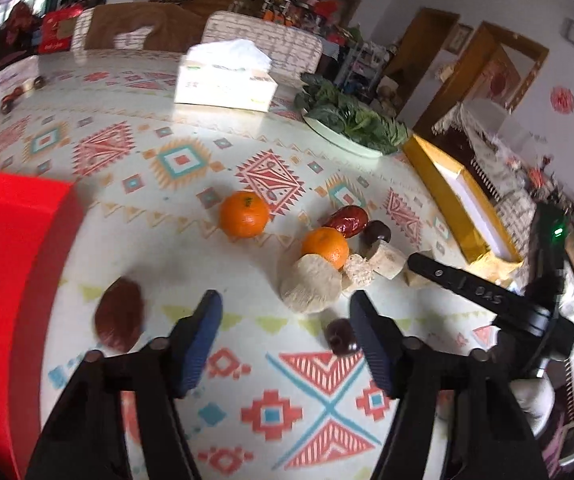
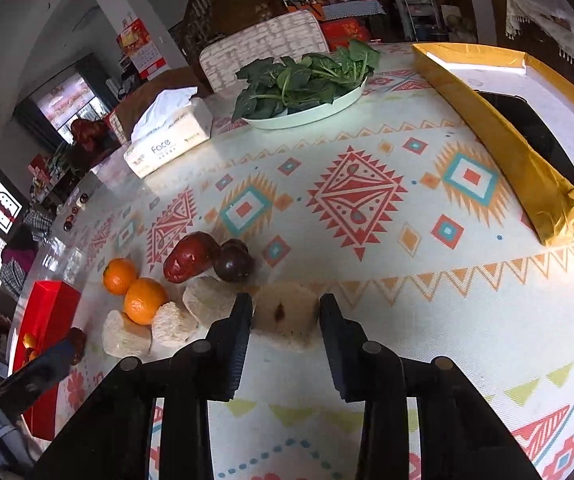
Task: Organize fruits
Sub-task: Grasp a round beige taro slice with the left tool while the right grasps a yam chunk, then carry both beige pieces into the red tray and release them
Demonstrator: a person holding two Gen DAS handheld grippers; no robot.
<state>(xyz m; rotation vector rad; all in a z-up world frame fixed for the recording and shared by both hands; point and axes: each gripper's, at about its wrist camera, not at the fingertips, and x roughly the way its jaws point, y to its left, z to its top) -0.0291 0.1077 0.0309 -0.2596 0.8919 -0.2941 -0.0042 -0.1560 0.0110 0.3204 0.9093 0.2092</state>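
Note:
My right gripper (image 2: pixel 285 305) is shut on a pale fibrous chunk (image 2: pixel 285 316) resting on the patterned tablecloth, a pad against each side. Left of it lie more pale chunks (image 2: pixel 207 298), two oranges (image 2: pixel 143 300), a red date (image 2: pixel 189 258) and a dark round fruit (image 2: pixel 233 266). My left gripper (image 1: pixel 285 304) stands open over bare cloth, just short of a pale chunk (image 1: pixel 311 286). A small dark fruit (image 1: pixel 339 336) lies by its right finger (image 1: pixel 367 320). A dark red date (image 1: pixel 121 314) lies left of its left finger. Two oranges (image 1: pixel 244 214) sit further ahead.
A red box (image 1: pixel 15 248) at the left edge holds something orange. A gold-rimmed box (image 2: pixel 527 160) with a dark object inside stands at the right. Behind are a tissue box (image 1: pixel 227 80), a plate of greens (image 2: pixel 315 114) and chairs. The right gripper's finger (image 1: pixel 459 280) reaches in from the right.

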